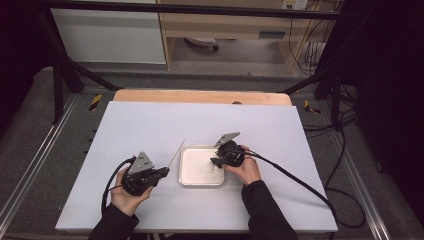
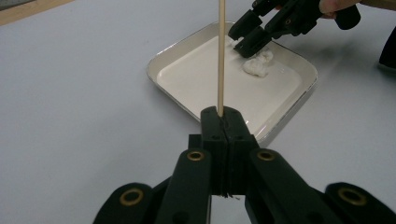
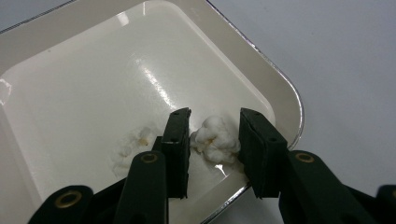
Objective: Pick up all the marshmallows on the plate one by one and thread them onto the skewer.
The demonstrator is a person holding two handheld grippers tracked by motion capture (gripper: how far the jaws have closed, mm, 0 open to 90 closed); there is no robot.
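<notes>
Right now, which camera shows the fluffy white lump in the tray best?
The right gripper view: the white lump sits close up between its open jaws. The left gripper view shows it smaller, under the other gripper. In the high view it is a faint speck.

Thin wooden stick (image 2: 220, 56) upright, clamped at base; white fluffy lump (image 3: 215, 137) in shallow square white tray (image 3: 37, 42) on worktop (image 1: 150, 125), near tray corner

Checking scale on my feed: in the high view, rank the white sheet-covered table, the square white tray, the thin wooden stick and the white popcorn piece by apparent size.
1. White sheet-covered table, by far the largest.
2. Square white tray.
3. Thin wooden stick: shorter than the tray's side, and far slimmer.
4. White popcorn piece: a small speck, partly hidden by the right gripper.
</notes>
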